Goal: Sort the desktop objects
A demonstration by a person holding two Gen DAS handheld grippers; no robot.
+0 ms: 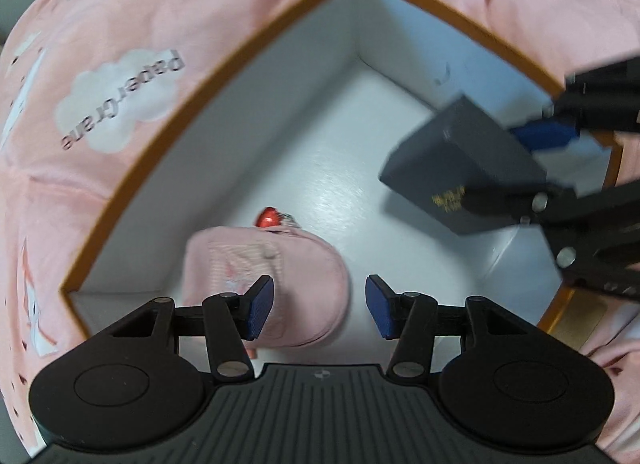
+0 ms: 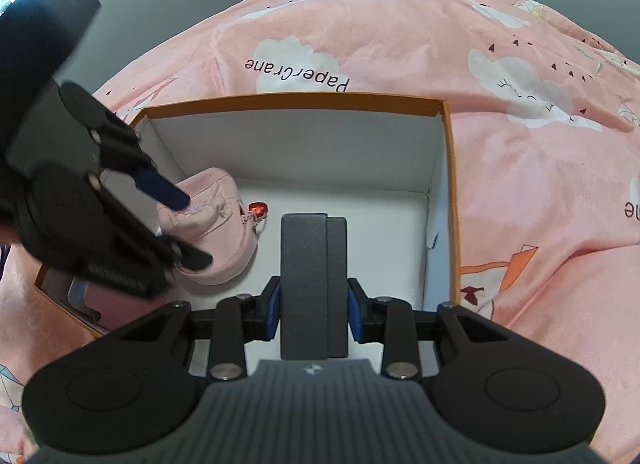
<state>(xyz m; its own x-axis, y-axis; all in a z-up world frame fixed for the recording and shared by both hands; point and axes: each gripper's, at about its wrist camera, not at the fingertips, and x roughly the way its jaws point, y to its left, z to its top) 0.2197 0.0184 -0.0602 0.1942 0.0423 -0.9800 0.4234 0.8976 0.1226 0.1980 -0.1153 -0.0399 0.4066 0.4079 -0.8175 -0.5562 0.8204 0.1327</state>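
Pink pouch is sitting in the box just below the left gripper, whose empty jaws are standing apart, while the right gripper is clamping the dark case over the box, drop pending.

Soft, even indoor light, with strong fisheye bending in both views.

The white floor of the box carries a faint sheen, and the dark case throws only a soft shadow on it. The left wrist view is smeared: the case, the box's orange rim and the lettering on the pink blanket all look streaked. The right wrist view is sharper in the middle, though the left claw blurs at its edge. A bright window patch glares in its top left corner.
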